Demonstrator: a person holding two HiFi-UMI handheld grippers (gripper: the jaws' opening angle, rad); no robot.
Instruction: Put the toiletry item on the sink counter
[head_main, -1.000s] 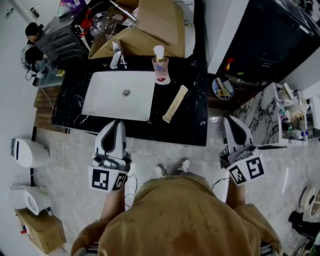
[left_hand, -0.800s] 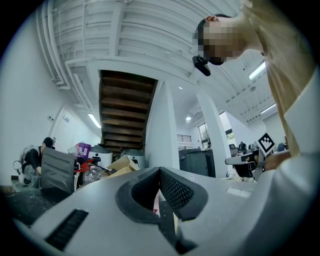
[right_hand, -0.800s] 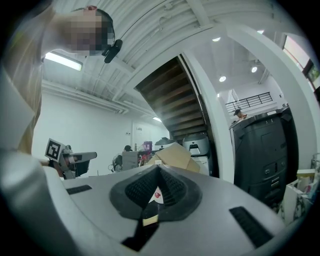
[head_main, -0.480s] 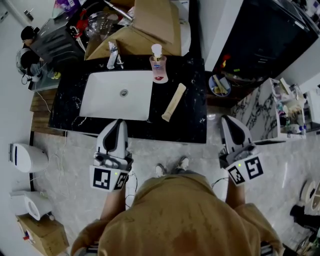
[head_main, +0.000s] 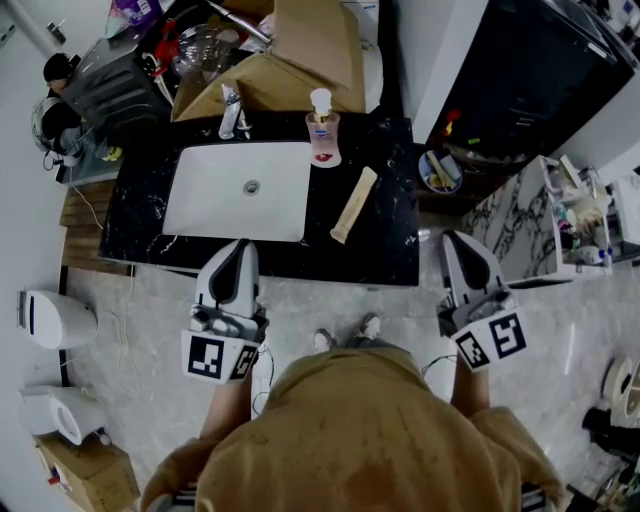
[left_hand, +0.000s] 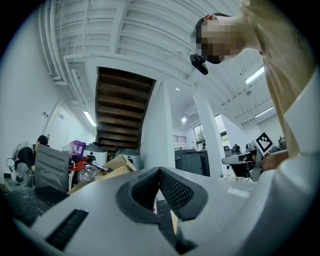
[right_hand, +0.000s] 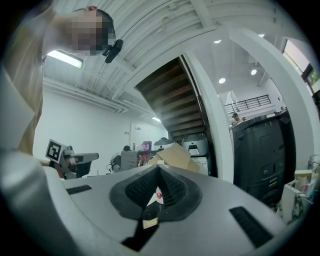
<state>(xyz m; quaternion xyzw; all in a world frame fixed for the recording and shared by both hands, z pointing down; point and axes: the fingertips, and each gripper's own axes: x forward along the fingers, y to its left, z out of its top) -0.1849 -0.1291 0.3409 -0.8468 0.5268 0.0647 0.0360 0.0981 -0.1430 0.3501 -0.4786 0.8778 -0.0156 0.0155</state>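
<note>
Tan stick-shaped toiletry item (head_main: 353, 205) lies on black marbled sink counter (head_main: 388, 248).

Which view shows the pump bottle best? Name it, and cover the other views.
Head view: the pump bottle stands whole and upright on the counter beside the sink. The right gripper view catches only a sliver of it between its jaws; the left gripper view shows no clear part.

I counted one white basin (head_main: 238, 190) set into the counter (head_main: 385, 250) and one faucet (head_main: 231, 110) at its back edge. The counter's right half carried one pump bottle (head_main: 322, 140) by the back edge and one long tan item (head_main: 353, 206) nearer the front. Two grippers showed: left gripper (head_main: 240, 244), right gripper (head_main: 455, 238).
</note>
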